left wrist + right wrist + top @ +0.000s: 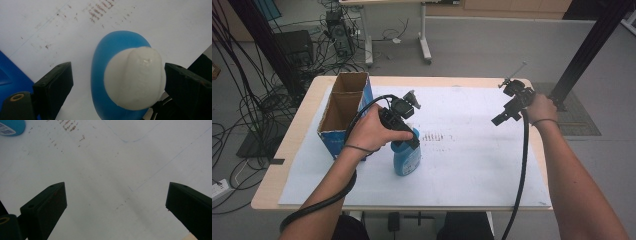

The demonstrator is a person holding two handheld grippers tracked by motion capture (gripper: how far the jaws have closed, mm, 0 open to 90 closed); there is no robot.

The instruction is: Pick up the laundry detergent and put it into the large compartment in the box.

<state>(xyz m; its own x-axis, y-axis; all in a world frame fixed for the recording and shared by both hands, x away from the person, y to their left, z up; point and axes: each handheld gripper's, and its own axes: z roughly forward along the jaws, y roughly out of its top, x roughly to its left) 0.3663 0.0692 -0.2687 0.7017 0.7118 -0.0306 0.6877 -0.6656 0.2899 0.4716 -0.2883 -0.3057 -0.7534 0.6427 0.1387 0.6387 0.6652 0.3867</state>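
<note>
A blue bottle with a white cap stands upright on the white paper, just right of a cardboard box. My left gripper points down over the bottle's top. In the left gripper view my left gripper is open, its jaws on either side of the cap; the right jaw is close to the cap and the left jaw stands well apart. My right gripper hovers over the paper's far right, and my right gripper is open with nothing between its jaws. A corner of the bottle shows far off.
An open cardboard box with blue sides stands at the table's left; its blue side is close to my left jaw. The wooden table ends just beyond the paper. Cables, a black post and desk legs lie behind the table.
</note>
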